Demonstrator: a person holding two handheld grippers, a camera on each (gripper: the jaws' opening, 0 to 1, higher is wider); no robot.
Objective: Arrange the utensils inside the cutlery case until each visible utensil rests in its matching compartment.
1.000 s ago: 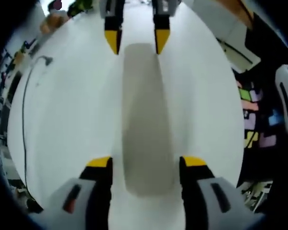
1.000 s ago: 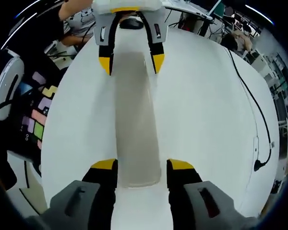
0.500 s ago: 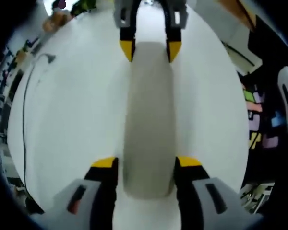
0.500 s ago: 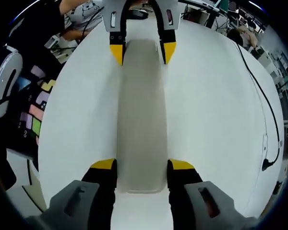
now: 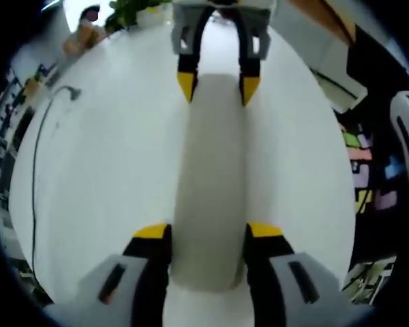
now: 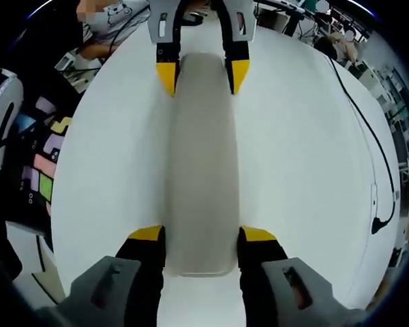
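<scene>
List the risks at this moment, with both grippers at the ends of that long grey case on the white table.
1. The left gripper and right gripper each straddle one end of the closed grey case; an uneven squeeze or lift could twist it or let an end slip.
2. The lid looks smooth and rounded, so the jaws may slide off.
3. A black cable lies on the table nearby and could snag.

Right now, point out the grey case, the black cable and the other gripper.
Grey cutlery case [image 5: 210,191], left gripper view, middle of its top.
Black cable [image 6: 368,146], right gripper view, mid-run.
Right gripper [image 5: 218,87], left gripper view, between fingertips.
</scene>
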